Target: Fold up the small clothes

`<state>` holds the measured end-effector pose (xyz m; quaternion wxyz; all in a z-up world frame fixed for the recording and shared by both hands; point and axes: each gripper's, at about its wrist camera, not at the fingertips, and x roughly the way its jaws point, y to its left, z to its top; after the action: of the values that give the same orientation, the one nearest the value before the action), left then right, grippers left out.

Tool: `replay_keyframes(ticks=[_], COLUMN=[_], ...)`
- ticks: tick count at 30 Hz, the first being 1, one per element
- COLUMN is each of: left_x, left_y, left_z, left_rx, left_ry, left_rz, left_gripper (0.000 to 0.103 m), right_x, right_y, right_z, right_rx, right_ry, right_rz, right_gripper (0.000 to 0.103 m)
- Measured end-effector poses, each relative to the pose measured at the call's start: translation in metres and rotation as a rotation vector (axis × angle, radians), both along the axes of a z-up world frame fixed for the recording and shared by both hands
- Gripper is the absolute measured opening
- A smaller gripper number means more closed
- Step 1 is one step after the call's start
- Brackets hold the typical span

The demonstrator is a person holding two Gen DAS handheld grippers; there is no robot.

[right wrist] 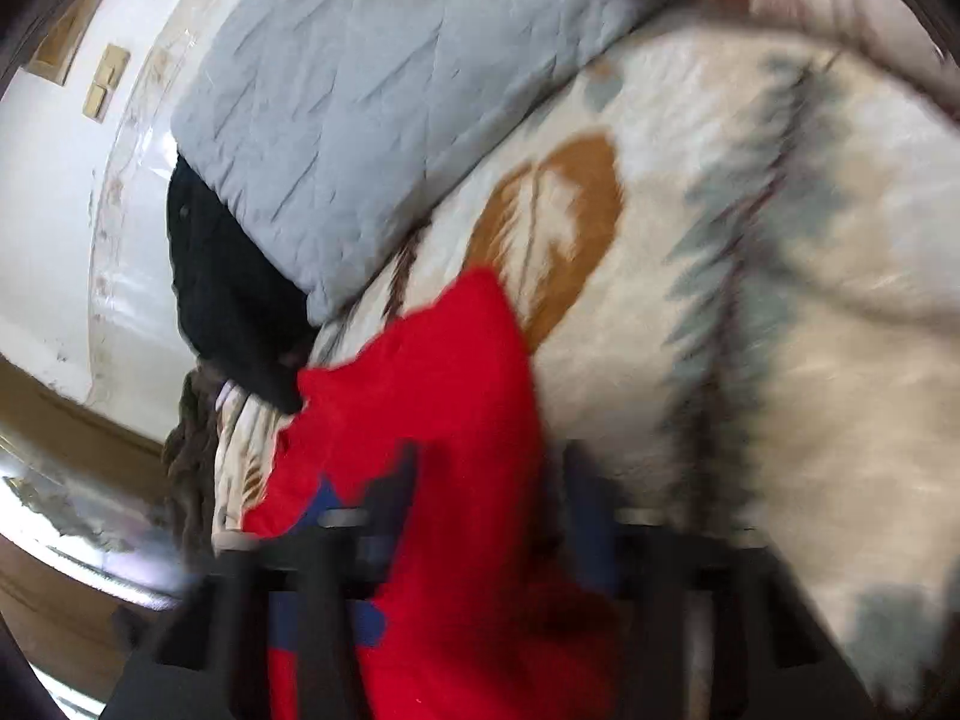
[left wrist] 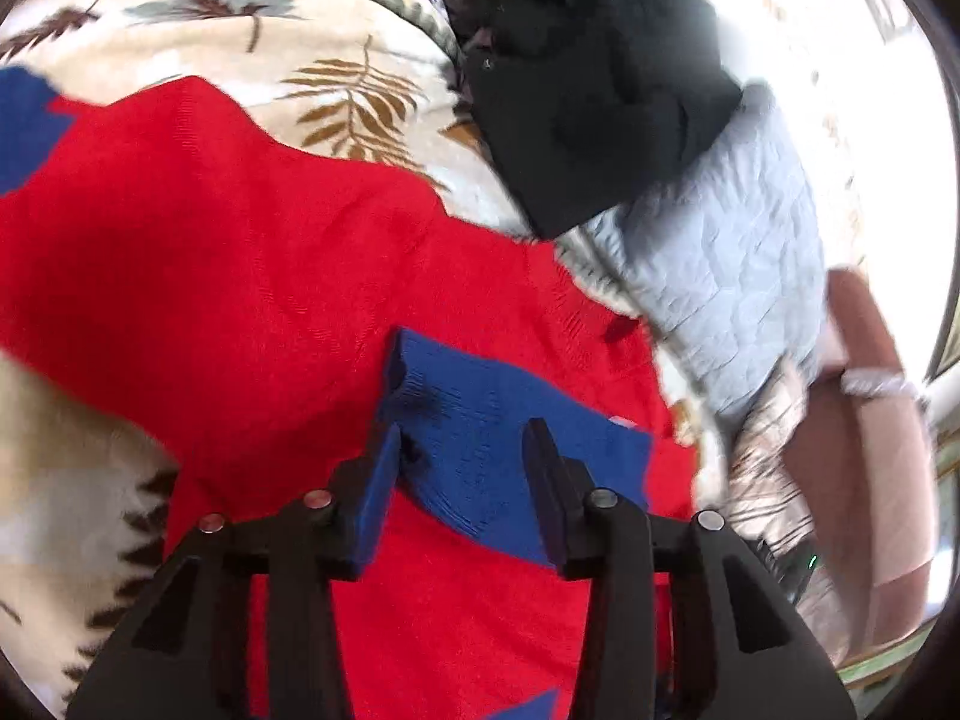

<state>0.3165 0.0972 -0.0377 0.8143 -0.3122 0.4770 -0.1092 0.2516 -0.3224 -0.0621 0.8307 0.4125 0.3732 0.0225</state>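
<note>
A cream leaf-print blanket (left wrist: pixel 336 90) covers the surface. A black garment (left wrist: pixel 600 96) lies at its far edge, touching a pale blue quilted cover (left wrist: pixel 732 276) to the right. A white wall (right wrist: pixel 48 192) stands beyond.

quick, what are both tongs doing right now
left tongs: open, blue cuff of the red sweater between the pads, not pinched.
right tongs: shut on the red sweater; view blurred.
</note>
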Motion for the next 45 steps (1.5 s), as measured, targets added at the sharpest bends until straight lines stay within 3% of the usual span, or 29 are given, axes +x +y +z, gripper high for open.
replay_keyframes(ticks=[3,4,5,7,8,12,15,16,17,19,23,28,31,34,36,39,45], left_x=[0.008,0.010,0.011,0.013,0.013,0.005,0.003,0.004,0.008,0.007,0.002,-0.010,-0.021,-0.026,-0.028,-0.035,-0.033], left_y=[-0.007,-0.007,-0.010,-0.016,-0.016,-0.001,-0.008,-0.012,-0.016,-0.017,-0.007,0.041,0.087,0.143,0.186,0.245,0.290], left_z=[-0.013,-0.016,-0.014,-0.012,-0.010,0.006,0.009,0.003,-0.008,-0.015,-0.002,0.019,0.030,0.029,0.022,0.011,-0.032], left_rx=[0.082,0.098,0.122,0.177,0.185,0.089,0.130,0.150,0.164,0.162,0.095,0.005,-0.048,-0.076,-0.056,-0.045,-0.191], left_ry=[0.039,0.047,0.043,0.038,0.038,-0.012,-0.030,-0.011,0.035,0.045,0.029,0.015,0.005,0.021,0.051,0.094,0.168], left_rz=[0.006,0.008,0.007,-0.015,-0.021,0.008,-0.007,-0.015,-0.038,-0.044,-0.041,0.053,0.147,0.231,0.296,0.414,0.539], left_gripper=[0.039,0.035,0.035,0.035,0.035,0.036,0.046,0.046,0.045,0.045,0.045,0.047,0.058,0.058,0.058,0.058,0.069], right_x=[-0.006,-0.004,0.001,-0.003,-0.005,-0.030,-0.023,-0.016,-0.015,-0.022,-0.020,0.011,0.027,0.022,0.009,0.008,0.013], right_y=[0.009,0.011,0.010,0.003,0.002,0.022,0.038,0.045,0.049,0.059,0.098,0.186,0.240,0.276,0.280,0.270,0.266], right_z=[0.013,0.006,-0.005,-0.005,0.000,0.038,0.025,0.010,0.006,0.023,0.040,0.037,0.030,0.009,0.006,0.003,-0.002], right_rx=[-0.154,-0.207,-0.225,-0.178,-0.186,-0.265,-0.283,-0.298,-0.318,-0.371,-0.319,-0.251,-0.219,-0.285,-0.359,-0.296,-0.232], right_ry=[-0.091,-0.051,0.006,0.015,0.025,-0.124,-0.077,0.002,0.010,-0.007,-0.096,-0.113,-0.115,-0.077,-0.129,-0.133,-0.144], right_rz=[-0.007,-0.010,-0.003,-0.022,-0.034,-0.028,0.059,0.091,0.091,0.061,0.133,0.323,0.440,0.533,0.531,0.529,0.520], right_gripper=[0.009,0.009,0.011,0.013,0.023,0.024,0.025,0.022,0.020,0.026,0.032,0.032,0.032,0.033,0.034,0.035,0.035])
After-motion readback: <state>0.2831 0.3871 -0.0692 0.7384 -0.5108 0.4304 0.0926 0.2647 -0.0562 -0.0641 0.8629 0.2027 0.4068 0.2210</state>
